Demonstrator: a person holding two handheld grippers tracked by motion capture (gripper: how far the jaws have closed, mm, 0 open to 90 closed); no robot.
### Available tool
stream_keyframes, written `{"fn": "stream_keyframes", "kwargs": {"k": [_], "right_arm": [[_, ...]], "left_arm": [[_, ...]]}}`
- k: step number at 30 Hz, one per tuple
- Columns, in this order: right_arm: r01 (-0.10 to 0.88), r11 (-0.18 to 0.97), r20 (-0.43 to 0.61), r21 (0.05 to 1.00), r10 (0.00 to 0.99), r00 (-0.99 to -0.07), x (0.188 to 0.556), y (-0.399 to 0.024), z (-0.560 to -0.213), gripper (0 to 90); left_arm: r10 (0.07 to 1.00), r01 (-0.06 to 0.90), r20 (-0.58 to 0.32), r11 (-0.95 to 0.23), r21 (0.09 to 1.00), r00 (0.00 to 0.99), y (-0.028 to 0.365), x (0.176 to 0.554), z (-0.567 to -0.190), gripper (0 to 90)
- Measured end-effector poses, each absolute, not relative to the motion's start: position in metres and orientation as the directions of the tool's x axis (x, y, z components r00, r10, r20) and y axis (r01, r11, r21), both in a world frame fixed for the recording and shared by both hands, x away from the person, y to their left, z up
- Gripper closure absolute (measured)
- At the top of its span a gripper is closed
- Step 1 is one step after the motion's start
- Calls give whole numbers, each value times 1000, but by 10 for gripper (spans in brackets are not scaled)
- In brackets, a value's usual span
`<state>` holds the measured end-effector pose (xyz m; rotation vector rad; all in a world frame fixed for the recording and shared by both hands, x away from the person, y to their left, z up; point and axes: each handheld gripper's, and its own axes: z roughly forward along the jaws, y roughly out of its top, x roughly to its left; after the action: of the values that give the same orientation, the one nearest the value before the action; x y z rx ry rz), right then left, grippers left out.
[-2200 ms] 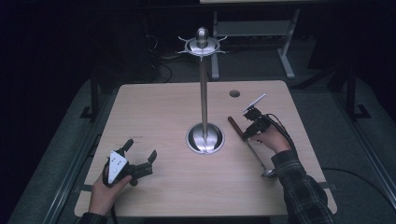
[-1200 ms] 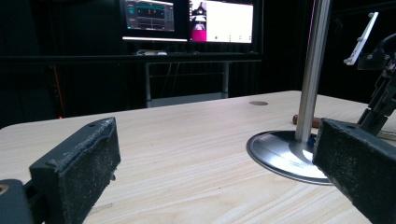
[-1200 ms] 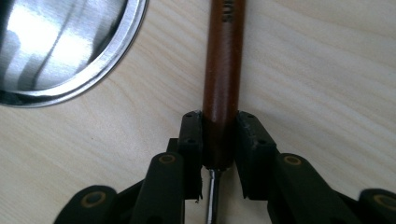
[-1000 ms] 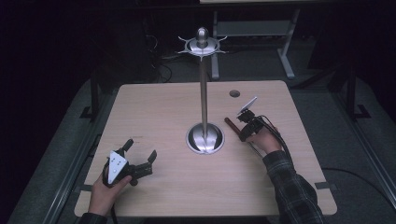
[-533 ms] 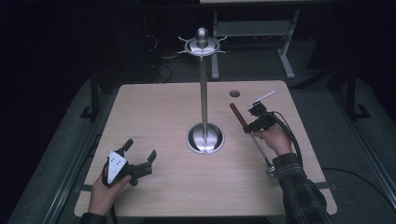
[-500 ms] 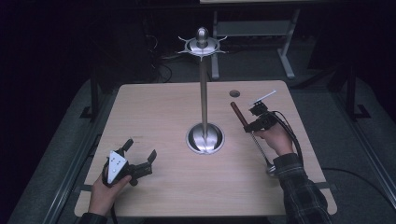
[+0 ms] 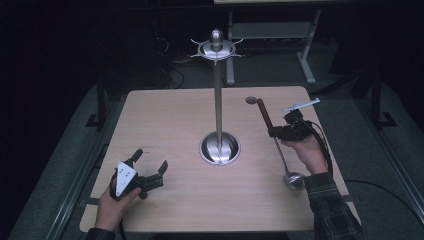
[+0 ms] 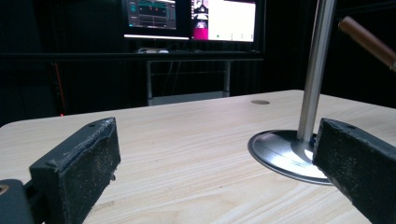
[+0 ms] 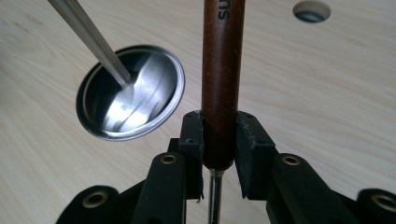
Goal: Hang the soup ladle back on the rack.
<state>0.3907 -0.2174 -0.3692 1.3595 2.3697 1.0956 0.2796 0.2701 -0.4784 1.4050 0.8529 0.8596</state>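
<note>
A ladle with a brown wooden handle (image 7: 264, 114) and a thin metal shaft ends in a small bowl (image 7: 294, 180) low over the table's right side. My right gripper (image 7: 273, 132) is shut on the lower end of that handle (image 9: 222, 70), with both pads (image 9: 251, 140) pressing its sides. The handle tip points toward the table's far edge. A tall metal stand (image 7: 218, 100) with a round base (image 7: 220, 148) and a hooked crown (image 7: 216, 47) rises from the table's middle. My left gripper (image 7: 149, 161) rests open near the front left, with nothing between its pads (image 8: 79, 163).
The wooden table (image 7: 170, 120) has a round cable hole (image 7: 250, 100) at its far right, near the handle tip. The stand's base (image 8: 285, 149) lies just ahead of my left gripper. Monitors glow behind the table. Dark floor surrounds it.
My right gripper has risen and moved toward the far right with the ladle, which has tilted more upright. The left gripper has stayed still.
</note>
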Motion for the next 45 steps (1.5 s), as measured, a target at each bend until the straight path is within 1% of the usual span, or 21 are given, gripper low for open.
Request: {"fn": "stream_keyframes", "kwargs": {"k": [3, 8, 16, 27, 35, 38, 45], "right_arm": [[643, 271, 194, 716, 808, -557, 385, -224, -364, 736], [574, 251, 172, 779, 796, -581, 376, -229, -353, 737], [503, 223, 165, 835, 770, -617, 370, -231, -346, 738], [434, 180, 171, 883, 738, -652, 361, -235, -334, 737], [398, 197, 148, 896, 714, -685, 353, -228, -320, 737], [387, 189, 152, 903, 701, -697, 350, -225, -314, 737], [353, 194, 141, 915, 668, -731, 345, -215, -301, 736]], "left_arm": [[893, -2, 11, -11, 1000, 449, 270, 280, -478, 2], [893, -6, 10, -8, 1000, 451, 270, 279, -478, 2], [894, -5, 12, -11, 1000, 448, 271, 279, -478, 3], [895, -1, 11, -12, 1000, 446, 271, 279, -478, 3], [895, -8, 10, -7, 1000, 446, 270, 279, -478, 3], [895, -7, 26, -26, 1000, 446, 271, 279, -478, 3], [895, -7, 9, -7, 1000, 446, 270, 279, -478, 3]]}}
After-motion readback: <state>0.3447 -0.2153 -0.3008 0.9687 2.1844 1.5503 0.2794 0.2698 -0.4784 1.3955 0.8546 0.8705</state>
